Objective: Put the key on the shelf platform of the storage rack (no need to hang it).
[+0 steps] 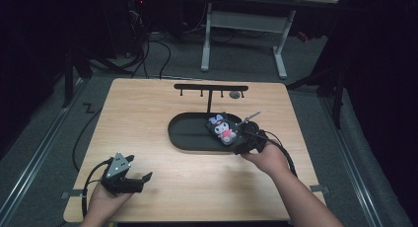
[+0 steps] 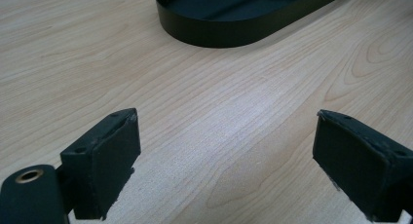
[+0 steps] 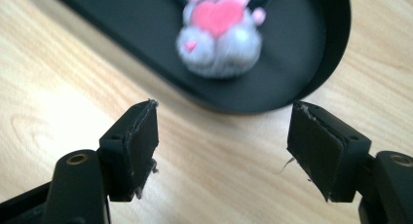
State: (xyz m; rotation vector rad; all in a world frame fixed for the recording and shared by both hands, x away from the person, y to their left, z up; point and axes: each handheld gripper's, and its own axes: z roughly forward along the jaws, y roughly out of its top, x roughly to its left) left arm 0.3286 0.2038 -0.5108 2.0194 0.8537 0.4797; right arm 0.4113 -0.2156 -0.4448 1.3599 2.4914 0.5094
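Observation:
A small plush toy (image 1: 223,130) with a black head, grey body and pink heart lies in the right end of a black oval tray (image 1: 185,133). My right gripper (image 1: 241,144) hovers over the tabletop just outside the tray's near right rim. In the right gripper view its jaws (image 3: 224,141) stand open with bare wood between them, and the blurred toy (image 3: 219,34) sits beyond in the tray (image 3: 326,53). My left gripper (image 1: 140,181) rests near the table's front left, open and empty (image 2: 226,156), facing the tray (image 2: 234,31).
A black rack with hooks (image 1: 210,89) stands behind the tray, with a small grey object (image 1: 235,94) hanging at its right. A thin silvery stick (image 1: 251,116) pokes up beside the toy. The wooden table (image 1: 148,108) ends close behind the rack; a desk frame stands on the floor beyond.

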